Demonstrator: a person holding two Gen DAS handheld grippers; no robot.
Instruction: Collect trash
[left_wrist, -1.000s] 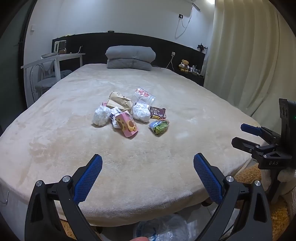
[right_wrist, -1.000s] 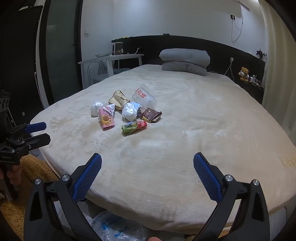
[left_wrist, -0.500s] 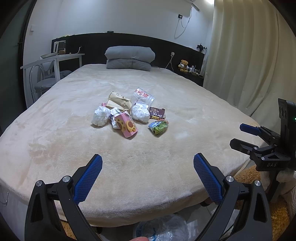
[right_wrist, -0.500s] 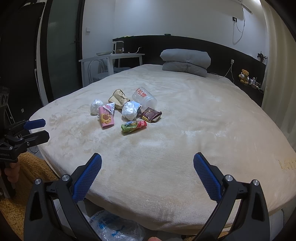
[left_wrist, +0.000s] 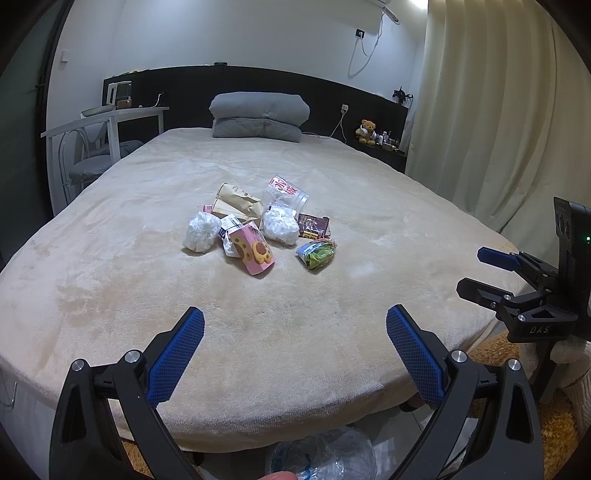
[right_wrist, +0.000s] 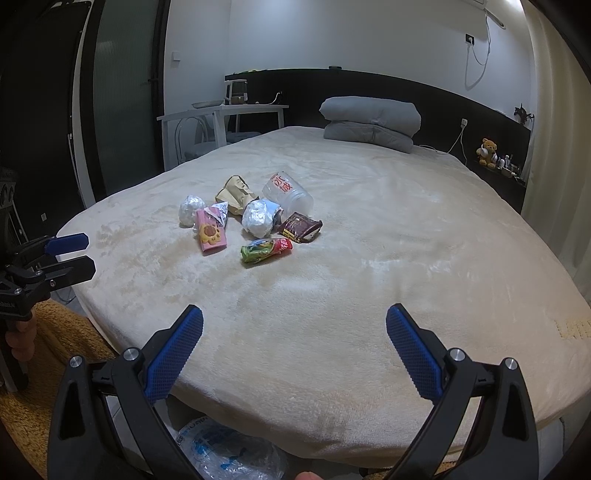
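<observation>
Cream plush covers the whole bed (left_wrist: 110, 280), and the trash sits in one small cluster near its middle, well short of the folded grey bedding (left_wrist: 258, 114) at the headboard end. Taking the pink snack box (left_wrist: 253, 251) as the marker: a crumpled white wad (left_wrist: 201, 232) lies just beside it on one side, a second white wad (left_wrist: 280, 227) just beyond it on the other, a brown paper bag (left_wrist: 236, 201) and a clear plastic cup (left_wrist: 282, 194) behind it toward the bedding, a dark chocolate wrapper (left_wrist: 314, 227) past the second wad, and a green snack packet (left_wrist: 317, 253) off to its far side, nearest the foot edge.

Both grippers hang over the foot of the bed with nothing in them. The left gripper (left_wrist: 295, 350) has its blue pads spread wide; the right gripper (right_wrist: 295, 350) is spread just as wide. The whole pile lies straight ahead of both and well apart from either.

From the right-hand view the green packet (right_wrist: 266, 250) lies with its long axis running across the line of approach, while the pink box (right_wrist: 210, 236) points roughly toward the foot edge. I would judge the green packet the nearest piece, slightly closer to the right gripper, and a reach forward over the bed comes first. A crinkled clear plastic bag (right_wrist: 229, 454) waits on the floor below the bed's edge, probably the place for the trash.
</observation>
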